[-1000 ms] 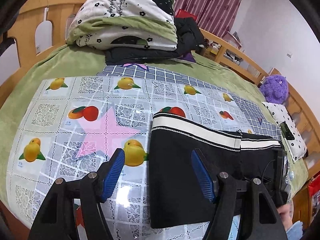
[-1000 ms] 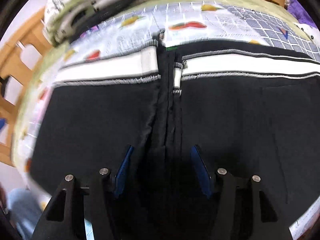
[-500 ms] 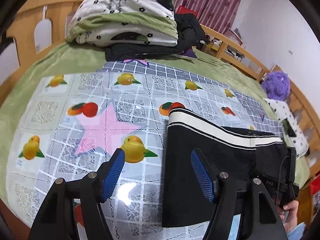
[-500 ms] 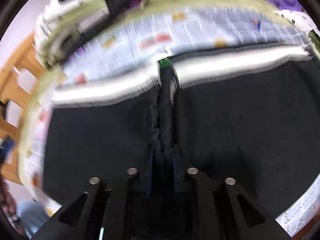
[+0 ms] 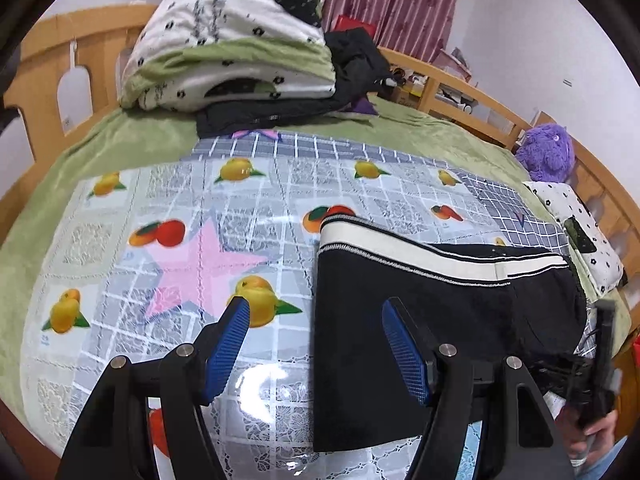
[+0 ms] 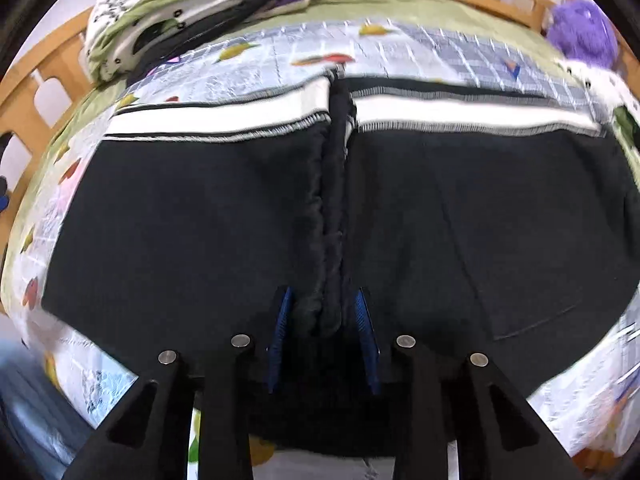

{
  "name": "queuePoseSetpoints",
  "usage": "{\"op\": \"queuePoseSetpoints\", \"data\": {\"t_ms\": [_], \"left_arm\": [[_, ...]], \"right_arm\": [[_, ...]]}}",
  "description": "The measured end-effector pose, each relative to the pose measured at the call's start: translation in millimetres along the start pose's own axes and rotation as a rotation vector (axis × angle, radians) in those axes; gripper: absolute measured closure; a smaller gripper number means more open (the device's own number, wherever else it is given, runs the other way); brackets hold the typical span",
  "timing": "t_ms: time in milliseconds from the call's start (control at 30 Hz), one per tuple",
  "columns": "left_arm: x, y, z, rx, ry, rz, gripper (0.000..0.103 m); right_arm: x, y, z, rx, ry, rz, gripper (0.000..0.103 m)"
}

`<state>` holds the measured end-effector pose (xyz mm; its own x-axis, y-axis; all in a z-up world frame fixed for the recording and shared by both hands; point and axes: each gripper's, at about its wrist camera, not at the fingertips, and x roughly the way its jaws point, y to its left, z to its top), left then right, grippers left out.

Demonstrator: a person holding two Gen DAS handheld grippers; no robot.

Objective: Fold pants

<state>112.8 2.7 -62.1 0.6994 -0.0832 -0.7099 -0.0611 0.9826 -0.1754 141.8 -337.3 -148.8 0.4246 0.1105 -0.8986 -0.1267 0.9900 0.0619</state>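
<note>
Black pants point(image 5: 420, 304) with a white waistband lie folded on the fruit-print mat point(image 5: 192, 216). My left gripper point(image 5: 316, 320) is open and empty, hovering over the pants' left edge; one blue pad is above the mat, the other above the cloth. In the right wrist view the pants point(image 6: 180, 216) fill the frame, with a raised centre fold running toward me. My right gripper point(image 6: 324, 312) has its jaws close around that bunched fold at the near edge. The right gripper's body also shows at the right edge of the left wrist view point(image 5: 600, 364).
A folded quilt point(image 5: 232, 44) and dark clothes point(image 5: 352, 68) are stacked at the far end of the bed. A purple plush toy point(image 5: 546, 154) and a spotted pillow point(image 5: 576, 228) lie at the right. Wooden rails point(image 5: 472, 100) border the bed.
My right gripper closed from wide open onto the pants' centre fold, then eased slightly apart. The pants shifted a little. My left gripper stayed open.
</note>
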Motion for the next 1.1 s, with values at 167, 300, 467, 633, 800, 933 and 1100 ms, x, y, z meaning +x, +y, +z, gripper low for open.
{"op": "queuePoseSetpoints", "data": {"t_ms": [167,300,467,633,800,933,1100], "left_arm": [[-26.3,-5.2,12.0,0.005,-0.044,-0.031,0.036],[-58.8,-3.8,33.4,0.008,-0.079,-0.090,0.036],[-76.4,-6.8,50.5,0.067,-0.071,-0.079,0.036],[-68.0,-0.8,43.7,0.058,-0.062,-0.084,0.036],[-20.7,8.5,24.7,0.001,0.019,-0.092,0.036],[25.3,10.0,9.5,-0.005,0.117,-0.113,0.036],[77.5,10.9,-0.7,-0.026,0.179,-0.181,0.036]], "right_arm": [[-70.8,-9.8,1.5,0.055,-0.163,0.030,0.071],[-133.1,-33.3,16.7,0.094,-0.290,0.025,0.064],[-195.8,-83.7,41.4,0.137,-0.367,-0.092,0.043],[-206.6,-144.5,22.7,0.263,-0.320,-0.064,0.040],[-161.5,-188.6,-15.1,0.375,-0.254,-0.026,0.040],[-105.8,-210.2,-36.9,0.437,-0.190,0.010,0.040],[-48.4,-227.4,-50.2,0.504,-0.138,0.079,0.043]]}}
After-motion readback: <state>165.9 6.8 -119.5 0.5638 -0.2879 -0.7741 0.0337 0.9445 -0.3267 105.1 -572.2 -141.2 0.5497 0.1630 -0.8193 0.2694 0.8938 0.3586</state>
